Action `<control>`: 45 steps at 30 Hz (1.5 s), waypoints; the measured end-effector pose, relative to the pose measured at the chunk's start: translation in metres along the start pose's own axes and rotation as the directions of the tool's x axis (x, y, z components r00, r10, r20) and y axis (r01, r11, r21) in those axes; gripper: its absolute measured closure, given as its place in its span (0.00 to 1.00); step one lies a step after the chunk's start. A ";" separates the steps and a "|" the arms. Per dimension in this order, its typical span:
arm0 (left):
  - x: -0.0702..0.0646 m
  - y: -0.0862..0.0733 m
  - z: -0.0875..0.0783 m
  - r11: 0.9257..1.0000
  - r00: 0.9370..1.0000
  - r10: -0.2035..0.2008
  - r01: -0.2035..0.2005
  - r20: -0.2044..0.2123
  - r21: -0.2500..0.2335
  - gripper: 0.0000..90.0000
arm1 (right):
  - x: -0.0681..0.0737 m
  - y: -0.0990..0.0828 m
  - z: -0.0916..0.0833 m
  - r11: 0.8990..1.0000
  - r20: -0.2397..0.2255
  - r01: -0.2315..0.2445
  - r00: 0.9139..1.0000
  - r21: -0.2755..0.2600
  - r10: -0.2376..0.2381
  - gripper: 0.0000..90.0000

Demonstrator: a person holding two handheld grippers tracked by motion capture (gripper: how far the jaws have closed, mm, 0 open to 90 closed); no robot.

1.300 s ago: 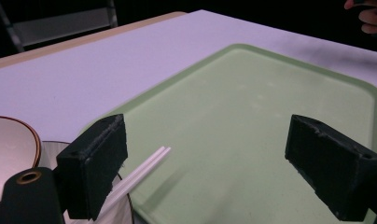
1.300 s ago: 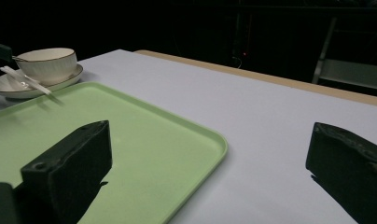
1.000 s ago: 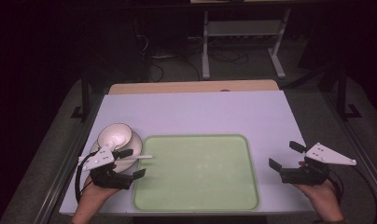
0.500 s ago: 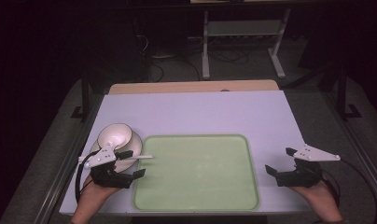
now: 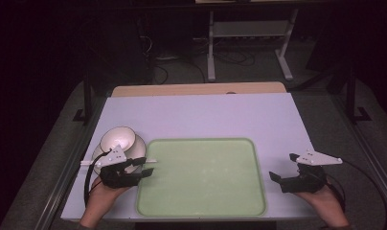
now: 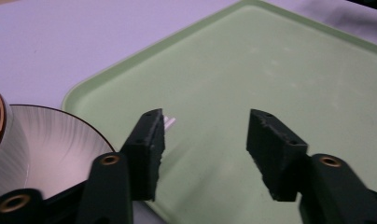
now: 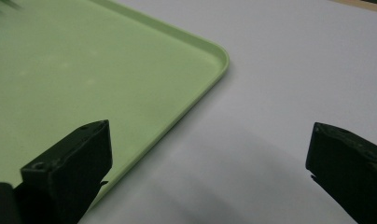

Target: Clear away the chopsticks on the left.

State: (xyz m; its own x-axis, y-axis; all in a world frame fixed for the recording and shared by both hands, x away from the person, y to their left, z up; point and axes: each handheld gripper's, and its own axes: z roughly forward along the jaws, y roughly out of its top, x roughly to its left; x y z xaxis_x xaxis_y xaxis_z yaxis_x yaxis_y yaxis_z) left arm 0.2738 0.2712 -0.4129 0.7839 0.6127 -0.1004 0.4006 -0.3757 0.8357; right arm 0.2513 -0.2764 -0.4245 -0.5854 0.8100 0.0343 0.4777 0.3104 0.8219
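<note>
The cup [image 5: 117, 139] on its saucer [image 6: 60, 140] is cut off at the left edge of the left gripper view, and a small white bit behind one jaw is too hidden to name. The left gripper [image 5: 134, 167], just beside the saucer at the tray's [image 5: 201, 211] left edge, has just been closing to half width with nothing between its jaws. The right gripper [image 5: 283, 167] hangs wide and empty right of the tray.

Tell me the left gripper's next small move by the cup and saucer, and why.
Probably swing the left gripper back toward the saucer before closing further. Its jaws have just been closing with nothing between them, over the green tray; the saucer and cup lie off to their left.
</note>
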 end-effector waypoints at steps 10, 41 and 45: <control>0.005 0.001 0.010 0.998 1.000 -0.010 0.012 -0.020 0.069 0.89 | 0.000 0.000 0.000 1.000 0.002 -0.004 1.000 0.003 0.004 0.00; 0.014 0.008 0.040 0.977 0.997 -0.030 0.045 -0.078 0.208 1.00 | -0.002 0.000 0.000 1.000 0.010 -0.012 1.000 0.008 0.012 0.00; 0.016 0.010 0.043 0.976 0.996 -0.031 0.050 -0.089 0.212 1.00 | -0.002 0.000 0.000 1.000 0.011 -0.012 1.000 0.007 0.012 0.00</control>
State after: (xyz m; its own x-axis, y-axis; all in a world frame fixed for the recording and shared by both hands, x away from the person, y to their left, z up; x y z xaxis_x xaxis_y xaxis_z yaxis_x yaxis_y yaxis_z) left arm 0.3108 0.2477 -0.4290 0.7258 0.6835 -0.0779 0.5305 -0.4840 0.6959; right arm 0.2521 -0.2785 -0.4247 -0.5724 0.8191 0.0383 0.4898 0.3041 0.8171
